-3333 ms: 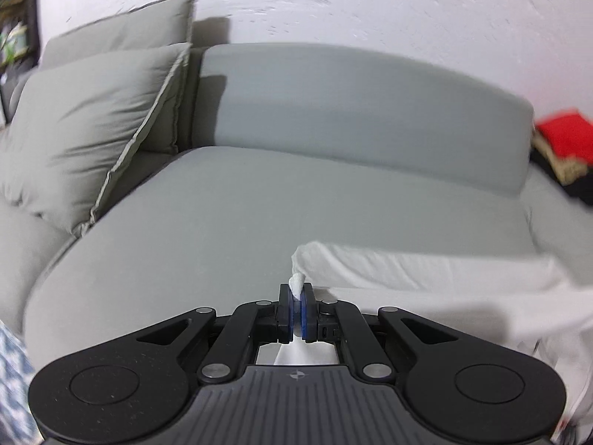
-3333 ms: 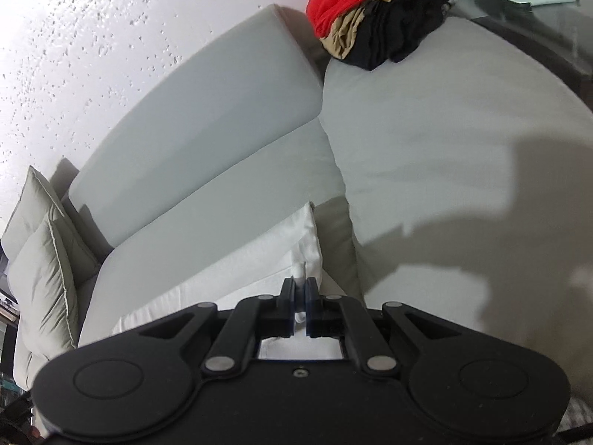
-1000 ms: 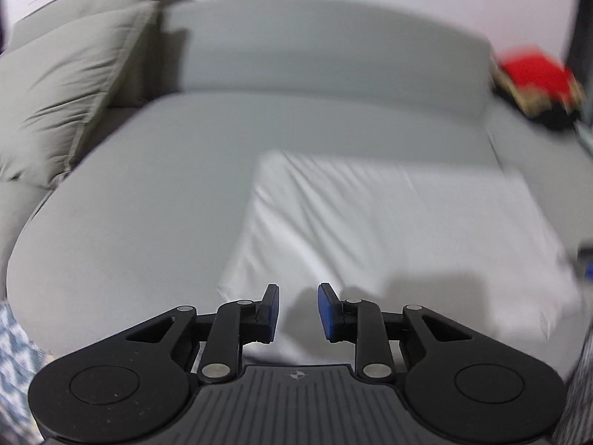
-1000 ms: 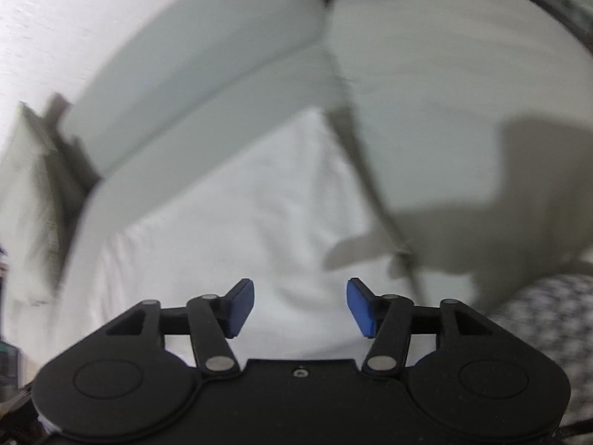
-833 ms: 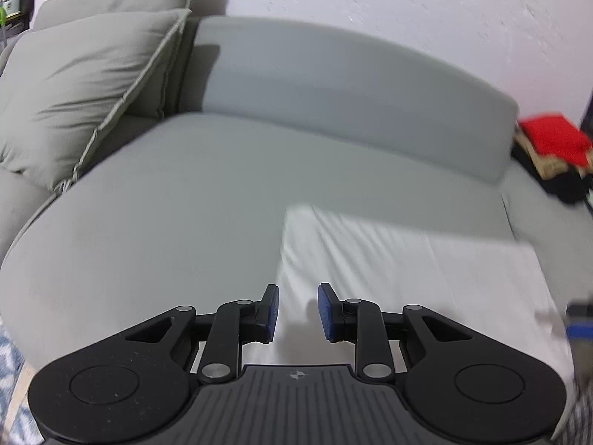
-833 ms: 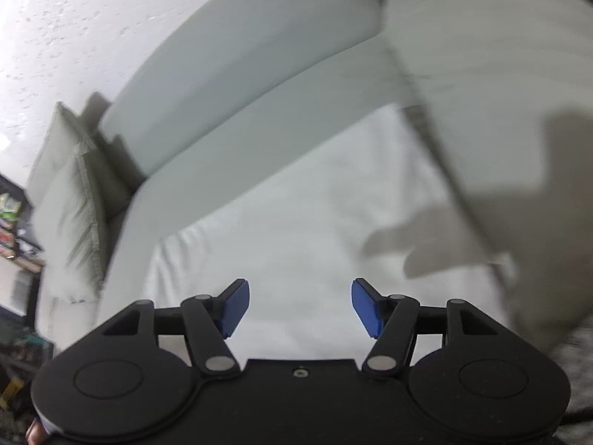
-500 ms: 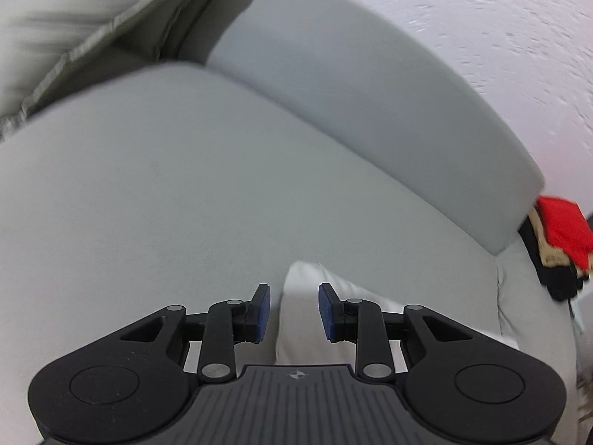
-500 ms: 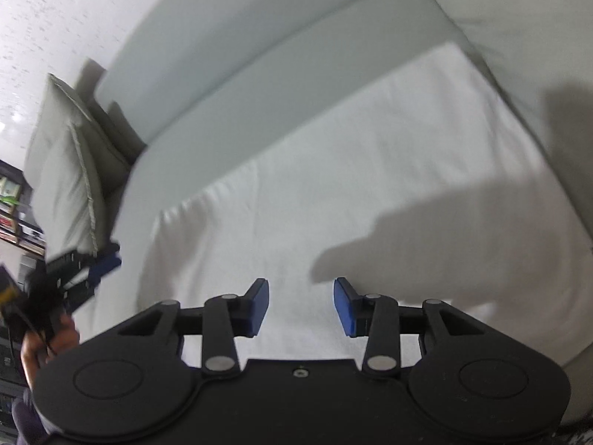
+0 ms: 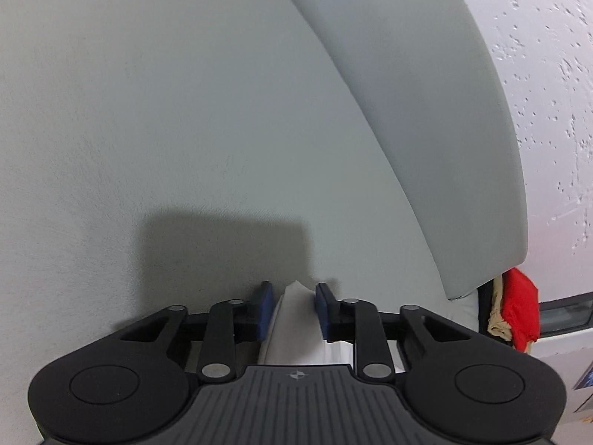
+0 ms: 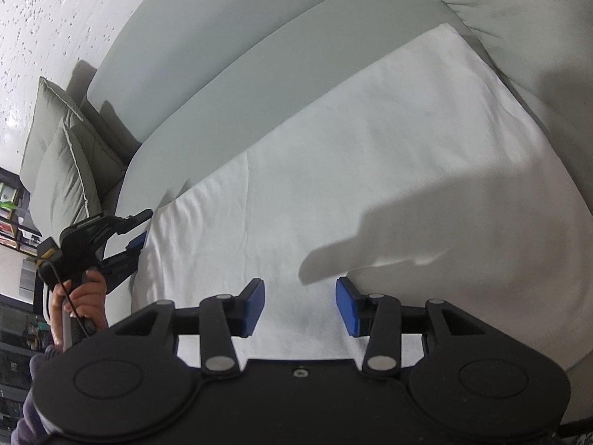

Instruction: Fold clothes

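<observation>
On the sofa seat [image 10: 229, 85] lies the white garment [image 10: 370, 170], spread flat. Left hand-held gripper [image 9: 292, 309] has just been closing around its corner, pads not visibly pressing; right hand-held gripper [image 10: 300, 306] hovers spread above the near edge. Pinch both corners firmly before lifting.

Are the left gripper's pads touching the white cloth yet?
Cannot tell. In the left wrist view a corner of the white cloth sits between the left gripper pads, but contact isn't plain.

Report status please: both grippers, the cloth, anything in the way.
Left gripper closing around cloth corner, not pinched yet. Right gripper open over near edge. Cloth flat on sofa. Nothing in the way.
</observation>
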The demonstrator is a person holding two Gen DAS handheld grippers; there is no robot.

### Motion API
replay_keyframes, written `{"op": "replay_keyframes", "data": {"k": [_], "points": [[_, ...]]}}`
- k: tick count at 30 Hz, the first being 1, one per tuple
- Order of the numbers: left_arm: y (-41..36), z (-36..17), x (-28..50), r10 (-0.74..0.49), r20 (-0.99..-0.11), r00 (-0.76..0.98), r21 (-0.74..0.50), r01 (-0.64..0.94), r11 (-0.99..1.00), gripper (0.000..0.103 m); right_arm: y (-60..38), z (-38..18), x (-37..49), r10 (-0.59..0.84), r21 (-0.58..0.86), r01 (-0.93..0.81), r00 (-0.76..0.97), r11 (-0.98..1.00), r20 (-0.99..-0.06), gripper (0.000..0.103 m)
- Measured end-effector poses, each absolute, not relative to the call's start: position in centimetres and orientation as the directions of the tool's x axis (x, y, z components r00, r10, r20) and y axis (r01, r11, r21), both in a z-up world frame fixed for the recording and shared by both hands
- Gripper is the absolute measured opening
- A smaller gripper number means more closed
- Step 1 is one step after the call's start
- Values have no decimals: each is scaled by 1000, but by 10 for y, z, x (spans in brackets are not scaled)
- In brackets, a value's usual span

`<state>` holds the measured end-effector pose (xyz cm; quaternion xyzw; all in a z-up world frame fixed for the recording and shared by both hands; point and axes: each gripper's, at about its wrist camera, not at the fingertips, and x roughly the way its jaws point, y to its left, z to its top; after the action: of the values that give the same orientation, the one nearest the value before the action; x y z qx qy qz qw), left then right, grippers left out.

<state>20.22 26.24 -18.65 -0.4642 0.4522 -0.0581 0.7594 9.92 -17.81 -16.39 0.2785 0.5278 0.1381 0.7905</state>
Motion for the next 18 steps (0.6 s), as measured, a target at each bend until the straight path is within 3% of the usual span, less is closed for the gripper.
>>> {"op": "replay_keyframes", "data": {"k": [4, 7, 9, 14, 18], "points": [[267, -193, 199, -519, -589, 620, -798, -344, 495, 3, -178, -164, 100, 518, 590, 70, 404, 804, -754, 45], [261, -174, 190, -416, -618, 667, -736, -307, 603, 1, -178, -164, 101, 521, 590, 63, 402, 805, -753, 46], [251, -160, 187, -353, -649, 674, -661, -270, 700, 1, -178, -164, 102, 521, 589, 59, 401, 806, -753, 46], [220, -119, 191, -118, -727, 677, -337, -202, 919, 2, -177, -164, 103, 523, 586, 43, 402, 809, -751, 49], [220, -94, 172, -123, -715, 688, -344, -194, 919, 19, -182, -162, 101, 545, 611, 40, 409, 791, -732, 56]]}}
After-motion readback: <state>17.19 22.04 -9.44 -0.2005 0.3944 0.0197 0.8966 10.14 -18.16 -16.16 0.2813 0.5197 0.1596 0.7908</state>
